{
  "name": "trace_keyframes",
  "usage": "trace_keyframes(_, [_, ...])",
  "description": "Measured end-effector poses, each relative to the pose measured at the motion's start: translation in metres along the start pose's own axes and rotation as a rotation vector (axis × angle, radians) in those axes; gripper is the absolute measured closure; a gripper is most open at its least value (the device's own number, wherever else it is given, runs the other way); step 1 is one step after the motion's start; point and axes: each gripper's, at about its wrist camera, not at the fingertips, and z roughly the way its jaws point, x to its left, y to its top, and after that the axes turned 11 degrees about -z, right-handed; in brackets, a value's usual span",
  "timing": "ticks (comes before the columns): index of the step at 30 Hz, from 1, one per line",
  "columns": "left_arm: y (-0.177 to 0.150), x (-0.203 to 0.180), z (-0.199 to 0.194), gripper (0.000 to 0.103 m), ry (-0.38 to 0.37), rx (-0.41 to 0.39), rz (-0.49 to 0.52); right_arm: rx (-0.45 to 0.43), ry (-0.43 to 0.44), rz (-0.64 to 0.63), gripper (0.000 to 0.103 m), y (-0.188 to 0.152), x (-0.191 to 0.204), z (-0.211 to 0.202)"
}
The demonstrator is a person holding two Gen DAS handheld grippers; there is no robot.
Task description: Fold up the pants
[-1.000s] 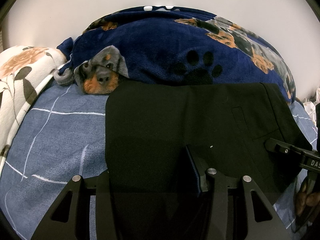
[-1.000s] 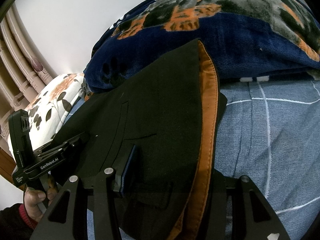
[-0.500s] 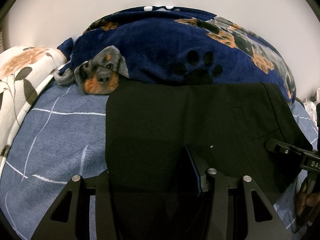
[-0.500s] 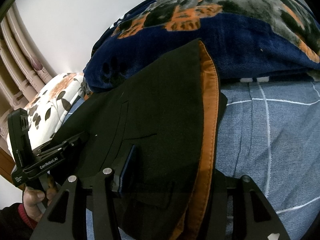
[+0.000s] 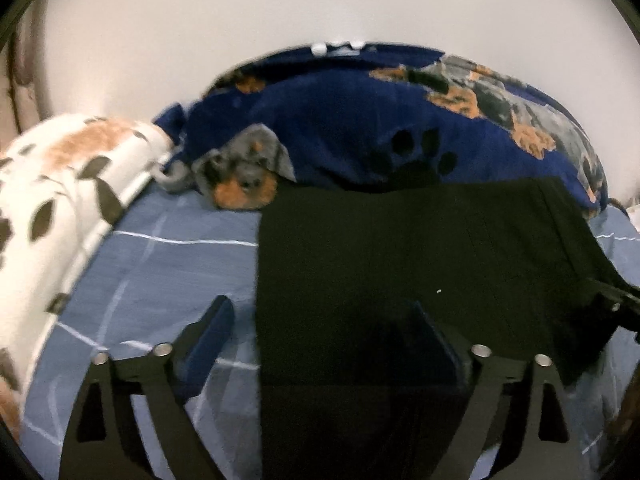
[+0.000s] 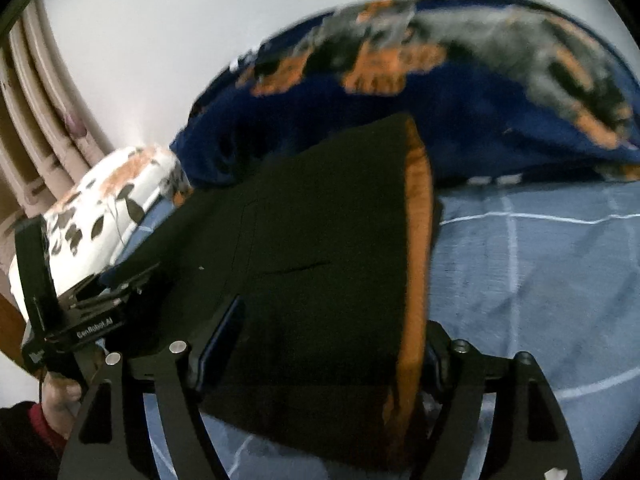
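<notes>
Pants: black pants (image 5: pixel 420 264) lie folded flat on the bed (image 5: pixel 160 276), against the blue blanket (image 5: pixel 360 132).
Left gripper (image 5: pixel 320 344): I have its fingers spread, straddling the near edge.
Right gripper (image 6: pixel 332 344): fingers wide too, nothing pinched, I judge so the fold rests.

The blanket (image 6: pixel 460 92) is smeared by motion blur. The pants (image 5: pixel 400 260) run off the bottom edge, hiding the bed (image 5: pixel 160 280) beneath.
</notes>
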Motion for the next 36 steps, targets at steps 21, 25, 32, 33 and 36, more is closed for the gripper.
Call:
trace_keyframes(21, [0.000,-0.038,-0.196,0.000,0.005,-0.242,0.029,-0.189,0.049,-0.107,0.013,-0.048,0.075,-0.168])
trace_keyframes(25, [-0.001,-0.046,-0.231,0.000,-0.046,-0.287,0.045,-0.189,0.060,-0.113,0.011,-0.054,0.084,-0.183])
trace_keyframes(32, [0.005,-0.056,-0.271,0.000,-0.103,-0.301,0.004,-0.197,0.056,-0.125,0.009,-0.047,0.095,-0.184])
trace_keyframes(33, [0.004,-0.057,-0.277,0.000,-0.112,-0.308,0.003,-0.202,0.051,-0.126,0.009,-0.048,0.094,-0.188])
trace_keyframes(36, [0.001,-0.062,-0.289,0.000,-0.111,-0.332,0.001,-0.211,0.045,-0.129,0.009,-0.049,0.095,-0.197])
